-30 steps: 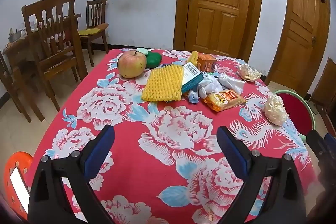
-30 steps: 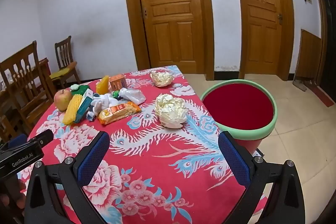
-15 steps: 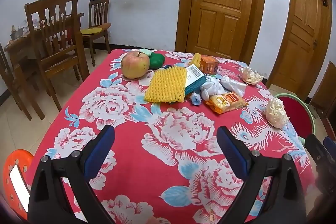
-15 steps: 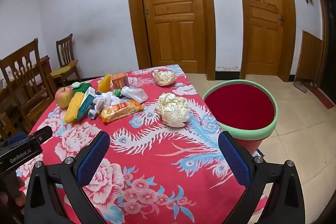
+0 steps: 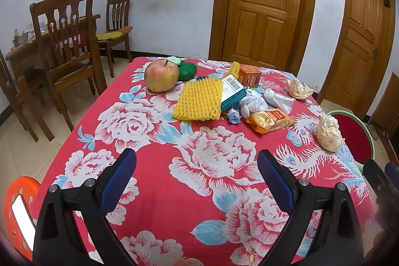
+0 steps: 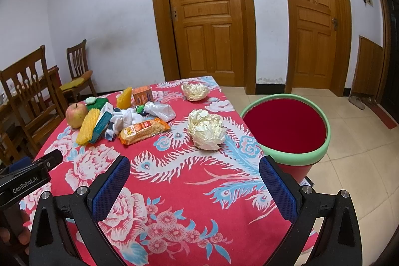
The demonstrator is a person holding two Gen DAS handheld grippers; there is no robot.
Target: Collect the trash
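A pile lies at the far side of the red floral table (image 5: 149, 178): yellow foam net (image 5: 199, 100), teal box (image 5: 232, 91), white plastic wraps (image 5: 251, 102), orange snack packet (image 5: 269, 120), small orange box (image 5: 249, 76). Two crumpled paper balls rest on the cloth, one near (image 6: 207, 130) and one far (image 6: 195, 91). A red bin with a green rim (image 6: 286, 131) stands beside the table's right edge. My left gripper (image 5: 197, 173) is open and empty above the near cloth. My right gripper (image 6: 194, 178) is open and empty, short of the near paper ball.
An apple (image 5: 161, 75) and a green object (image 5: 187, 70) sit at the far left of the pile. Wooden chairs (image 5: 64, 41) and a second table stand to the left. An orange stool (image 5: 20, 203) is at the near left. Two wooden doors (image 6: 207, 16) are behind.
Both views shifted slightly forward, so the pile and paper ball sit a little nearer. Both grippers stay open and empty.
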